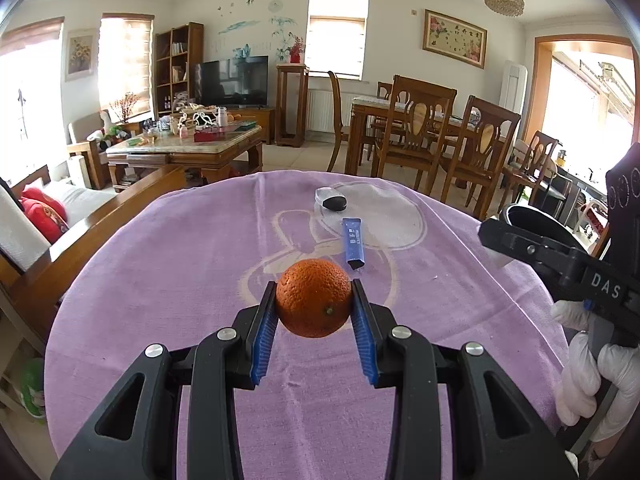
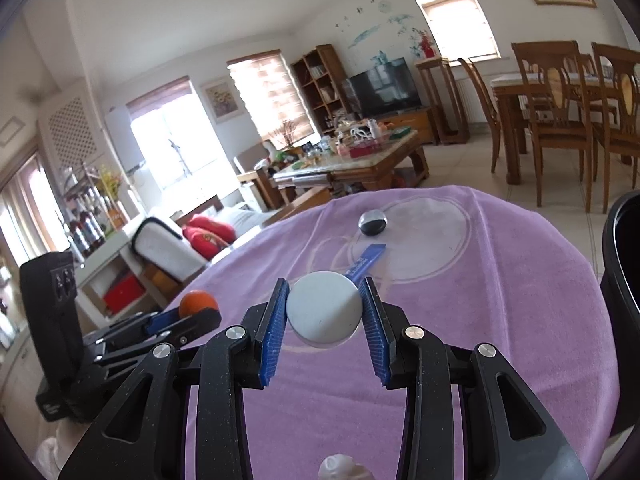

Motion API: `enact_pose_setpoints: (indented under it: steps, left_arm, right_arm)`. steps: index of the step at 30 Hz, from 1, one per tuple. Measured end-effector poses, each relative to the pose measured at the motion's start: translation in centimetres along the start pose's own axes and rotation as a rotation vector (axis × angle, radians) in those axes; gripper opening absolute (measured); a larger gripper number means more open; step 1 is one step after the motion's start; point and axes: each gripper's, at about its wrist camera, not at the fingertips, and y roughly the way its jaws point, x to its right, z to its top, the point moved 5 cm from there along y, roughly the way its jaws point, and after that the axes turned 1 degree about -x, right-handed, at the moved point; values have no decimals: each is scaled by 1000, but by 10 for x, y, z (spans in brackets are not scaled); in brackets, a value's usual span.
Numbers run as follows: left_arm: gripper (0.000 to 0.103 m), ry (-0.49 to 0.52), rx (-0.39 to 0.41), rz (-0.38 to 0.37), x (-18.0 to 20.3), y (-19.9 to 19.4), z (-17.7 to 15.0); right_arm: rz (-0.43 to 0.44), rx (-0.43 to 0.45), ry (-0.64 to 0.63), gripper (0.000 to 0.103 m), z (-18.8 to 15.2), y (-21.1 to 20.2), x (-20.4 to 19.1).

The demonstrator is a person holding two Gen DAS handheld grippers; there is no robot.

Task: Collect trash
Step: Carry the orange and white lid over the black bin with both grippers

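My left gripper (image 1: 314,285) is shut on an orange (image 1: 314,298), held just above the purple tablecloth (image 1: 200,264). Beyond it lie a blue sachet (image 1: 353,244) and a small black item in clear wrap (image 1: 334,202). In the right wrist view my right gripper (image 2: 323,286) is shut on a white round object (image 2: 323,308), lifted off the cloth. The sachet (image 2: 370,256) and the black item (image 2: 373,222) lie ahead of it. The orange (image 2: 198,302) shows at the left in the other gripper.
A black bin (image 2: 624,248) stands at the table's right edge, its rim (image 1: 532,216) behind the right gripper. A white-gloved hand (image 1: 588,380) holds that gripper. A sofa (image 1: 60,216) is on the left, with dining chairs (image 1: 480,148) and a coffee table (image 1: 184,148) behind.
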Motion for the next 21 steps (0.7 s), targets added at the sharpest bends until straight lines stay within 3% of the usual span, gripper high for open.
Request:
enact_pose_setpoints:
  steps: [8,21]
  left_arm:
    - [35,38,11,-98,46,1,21]
    - [35,162,45,-294,206,22,51]
  right_arm:
    - [-55,52,6,37,11,-39,47]
    - [-156,208,155,37,17,-149,168]
